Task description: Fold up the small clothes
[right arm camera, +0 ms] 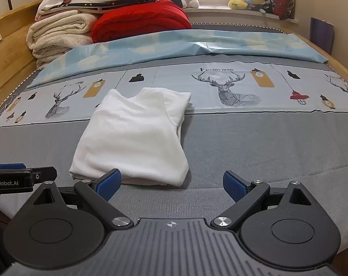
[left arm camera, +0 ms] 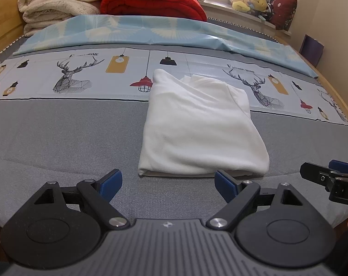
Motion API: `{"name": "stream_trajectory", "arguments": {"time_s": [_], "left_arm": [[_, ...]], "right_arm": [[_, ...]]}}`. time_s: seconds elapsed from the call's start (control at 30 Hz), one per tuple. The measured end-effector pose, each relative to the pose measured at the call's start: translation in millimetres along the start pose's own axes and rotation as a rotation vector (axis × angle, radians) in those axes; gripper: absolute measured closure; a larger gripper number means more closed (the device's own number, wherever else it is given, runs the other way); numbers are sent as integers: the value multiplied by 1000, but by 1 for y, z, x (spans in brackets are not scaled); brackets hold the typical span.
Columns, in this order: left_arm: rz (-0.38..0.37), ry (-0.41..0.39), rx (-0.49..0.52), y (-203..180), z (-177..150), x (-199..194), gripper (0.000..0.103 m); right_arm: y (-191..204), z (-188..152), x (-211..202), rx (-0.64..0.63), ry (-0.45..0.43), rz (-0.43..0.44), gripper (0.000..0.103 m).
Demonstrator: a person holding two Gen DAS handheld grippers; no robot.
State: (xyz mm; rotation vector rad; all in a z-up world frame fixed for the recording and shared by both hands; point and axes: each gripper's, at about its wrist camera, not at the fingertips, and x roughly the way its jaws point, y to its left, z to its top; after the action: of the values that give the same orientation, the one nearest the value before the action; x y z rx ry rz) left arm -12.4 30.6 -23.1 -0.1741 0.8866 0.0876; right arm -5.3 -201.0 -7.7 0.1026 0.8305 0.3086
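Bare grey bed (left arm camera: 59, 138) lies open on both sides of the folded white garment (left arm camera: 197, 126). Stacked blankets (right arm camera: 59, 34) and a red quilt (right arm camera: 139, 20) block the far end.

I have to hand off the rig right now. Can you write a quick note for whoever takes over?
Left gripper: open, empty, just short of the near edge of the white garment.
Right gripper: open, empty, at the same hem, right side.
Garment: lies on the grey bed cover, sides already folded in to a narrow rectangle, collar end away from you.
Probably left: fold the hem end up toward the collar, then set it aside.
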Motion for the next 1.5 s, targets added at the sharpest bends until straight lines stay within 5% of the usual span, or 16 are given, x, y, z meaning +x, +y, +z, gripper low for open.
{"name": "stream_trajectory", "arguments": {"time_s": [1.5], "left_arm": [[-13, -5, -2, -2, 1, -1, 12]], "right_arm": [[5, 0, -1, -12, -3, 3, 8]]}}
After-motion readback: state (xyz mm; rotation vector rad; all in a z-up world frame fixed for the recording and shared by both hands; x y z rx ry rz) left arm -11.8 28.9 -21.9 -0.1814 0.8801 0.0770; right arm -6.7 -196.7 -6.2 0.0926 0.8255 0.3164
